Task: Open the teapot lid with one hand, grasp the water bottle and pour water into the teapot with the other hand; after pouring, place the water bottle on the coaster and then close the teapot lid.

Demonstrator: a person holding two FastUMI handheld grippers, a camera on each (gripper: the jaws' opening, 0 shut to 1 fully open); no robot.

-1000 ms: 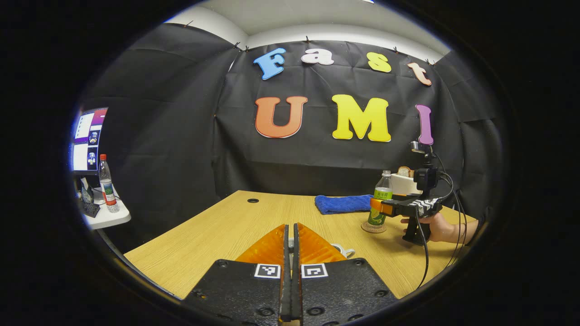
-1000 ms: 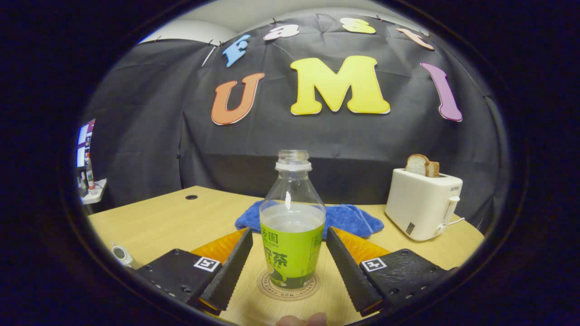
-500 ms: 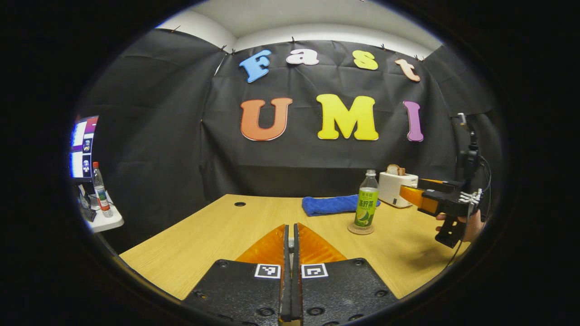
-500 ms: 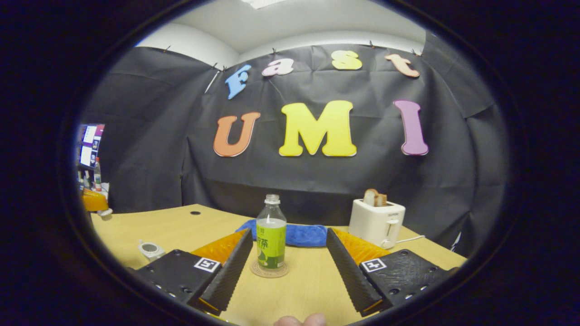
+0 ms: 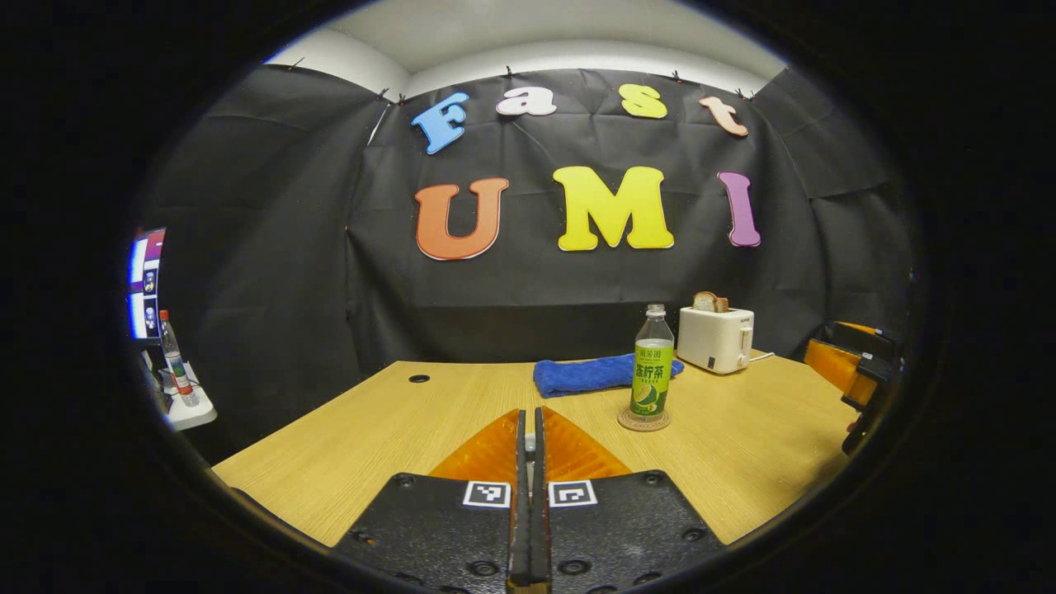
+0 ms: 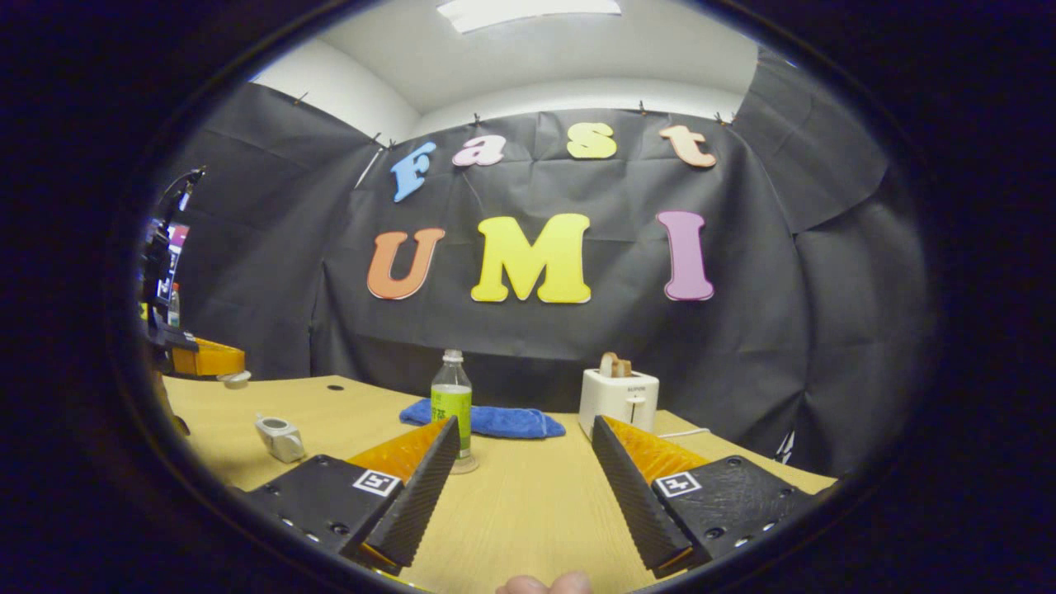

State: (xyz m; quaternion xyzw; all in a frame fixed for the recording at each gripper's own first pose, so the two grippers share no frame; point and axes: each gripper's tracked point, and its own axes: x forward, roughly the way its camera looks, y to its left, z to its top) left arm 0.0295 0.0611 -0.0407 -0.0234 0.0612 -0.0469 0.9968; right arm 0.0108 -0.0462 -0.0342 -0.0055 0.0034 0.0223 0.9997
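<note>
On my left gripper (image 5: 528,417) the two fingers stand pressed together. A small pale piece sits in the slit between them. In the right gripper view this same claw is at the far left edge, above the table, with a small pale round teapot lid (image 6: 235,378) pinched at its tip (it is very small there, so I read the shape with some care).

The right gripper (image 6: 524,470) has its fingers wide apart and holds nothing; between them I see bare top of the light wooden table (image 5: 396,429). A person's fingertip (image 6: 544,584) shows at the bottom edge of that view.

The clear plastic water bottle with the green label (image 5: 652,367) stands upright on the round brown coaster (image 5: 643,421). It has no cap, it is partly filled, and no claw touches it. The right gripper is well apart from it.

The small white-grey teapot (image 6: 280,437) stands on the table to the left of the bottle, with its top uncovered.

Behind the bottle lies a folded blue towel (image 5: 594,374). Beside the towel stands a white toaster (image 5: 716,338) with a slice of bread (image 5: 708,301) in its slot.

At the far left, off the table, a clear bottle with a red cap (image 5: 172,359) stands on a small white shelf.
</note>
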